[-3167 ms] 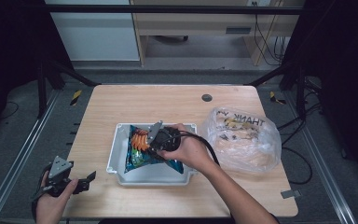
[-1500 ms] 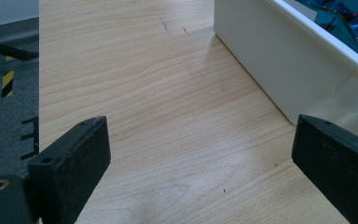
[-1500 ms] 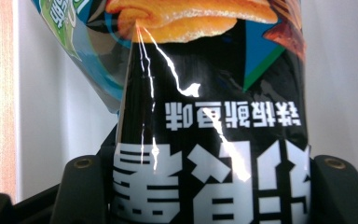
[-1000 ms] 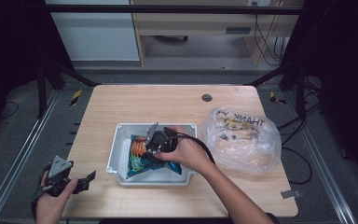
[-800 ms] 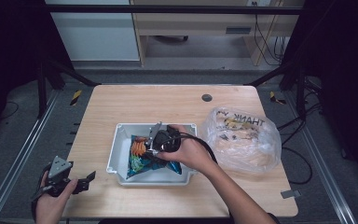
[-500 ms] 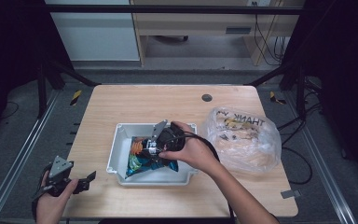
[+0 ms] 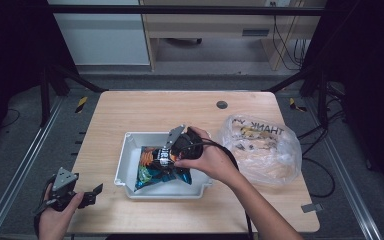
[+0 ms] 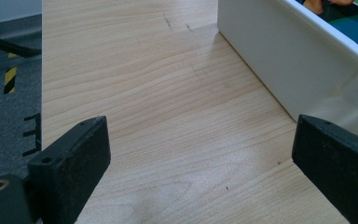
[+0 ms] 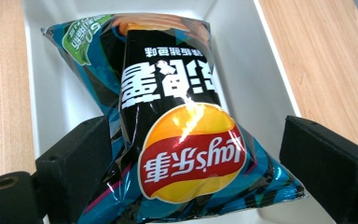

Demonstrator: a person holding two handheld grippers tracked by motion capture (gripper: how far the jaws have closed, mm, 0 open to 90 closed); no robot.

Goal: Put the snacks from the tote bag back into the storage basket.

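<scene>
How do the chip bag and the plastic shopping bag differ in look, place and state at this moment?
The chip bag is opaque, glossy blue and black with a printed logo; the plastic shopping bag is see-through with dark lettering. The chip bag lies in the white bin, while the shopping bag sits on the bare table beside it. The right tool hovers open above the chip bag; nothing touches the shopping bag. Both look full and crinkly.

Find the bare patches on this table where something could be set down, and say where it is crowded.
Bare wood lies behind the white bin up to the table's far edge, and left of the bin. Crowded: the bin holds the chip bag, and the plastic bag fills the right side.
</scene>
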